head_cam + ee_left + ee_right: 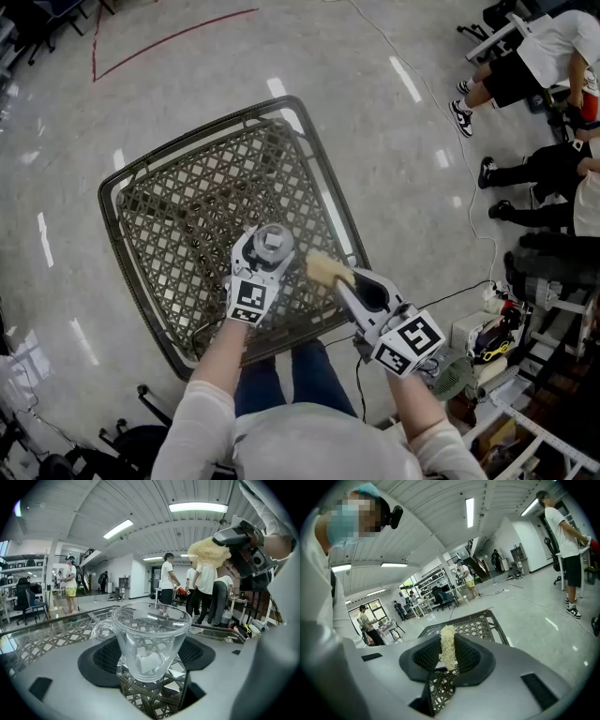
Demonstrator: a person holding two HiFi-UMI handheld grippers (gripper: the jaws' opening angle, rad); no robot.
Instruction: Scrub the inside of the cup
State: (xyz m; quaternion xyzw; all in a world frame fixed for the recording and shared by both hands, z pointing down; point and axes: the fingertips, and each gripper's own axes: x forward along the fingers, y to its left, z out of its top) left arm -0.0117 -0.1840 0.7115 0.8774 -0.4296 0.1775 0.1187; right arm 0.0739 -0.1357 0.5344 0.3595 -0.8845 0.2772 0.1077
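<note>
Cup (150, 641) upright, clamped by the left gripper (267, 259), yellow sponge (326, 269) pinched in the right gripper (341, 280) just to its right (not inside yet), so I'd lower it straight through the mouth, then twist against the wall.

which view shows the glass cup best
Left gripper view: the cup sits close and central, gripped by the left gripper, handle and inside visible. Head view shows only its top; right gripper view misses it.
</note>
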